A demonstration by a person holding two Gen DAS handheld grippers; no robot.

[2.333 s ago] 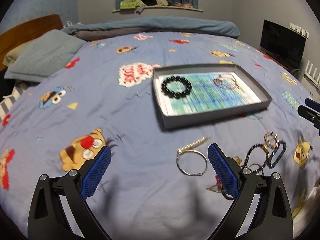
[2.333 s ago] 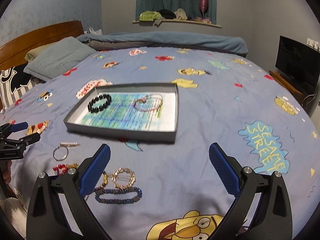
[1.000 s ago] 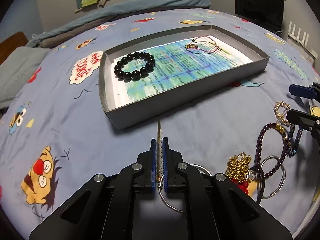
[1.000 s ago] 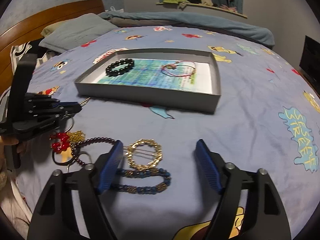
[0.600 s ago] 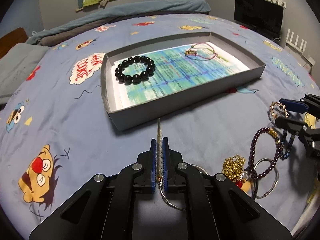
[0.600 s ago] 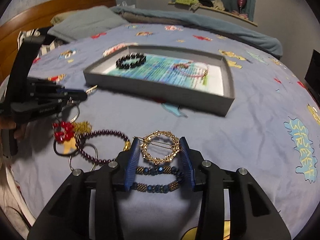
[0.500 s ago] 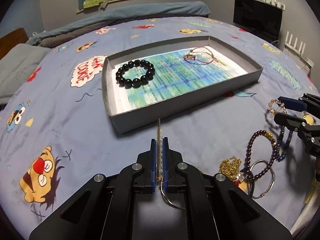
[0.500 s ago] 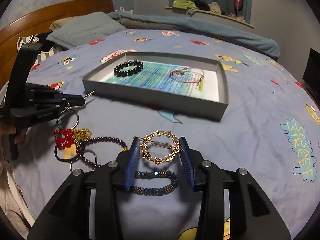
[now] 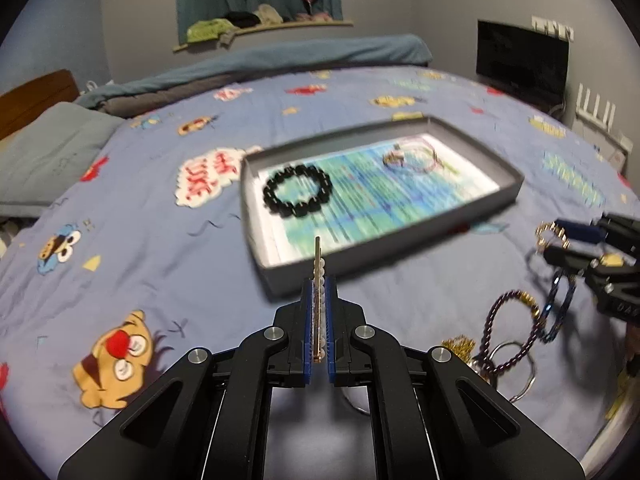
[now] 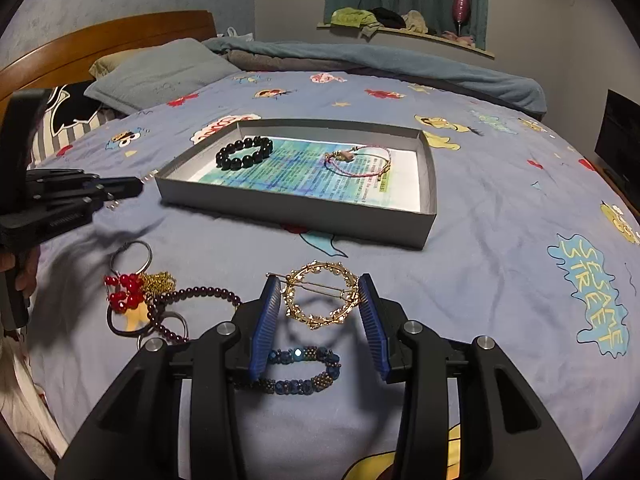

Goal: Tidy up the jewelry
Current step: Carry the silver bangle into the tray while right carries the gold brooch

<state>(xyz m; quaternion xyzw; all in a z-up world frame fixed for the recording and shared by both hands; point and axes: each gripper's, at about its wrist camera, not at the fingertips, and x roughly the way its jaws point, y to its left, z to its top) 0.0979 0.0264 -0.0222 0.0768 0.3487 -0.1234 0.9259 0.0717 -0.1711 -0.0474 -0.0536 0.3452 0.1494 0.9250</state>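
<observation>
"SESAME STREET" printed on the blue bedsheet (image 10: 500, 208)

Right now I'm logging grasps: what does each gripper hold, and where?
Left gripper: pearl-lined gold hair clip, clamped along its length. Right gripper: round gold wreath hair clip, gripped across its rim.

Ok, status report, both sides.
Left hand-held gripper shut on pearl hair clip, short of gray tray. Right hand-held gripper shut on gold ring clip. Path clear.

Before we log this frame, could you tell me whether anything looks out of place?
Only a tangle stands out: beside the grey tray, a purple bead bracelet, red beads, gold chain and metal rings lie heaped together.
</observation>
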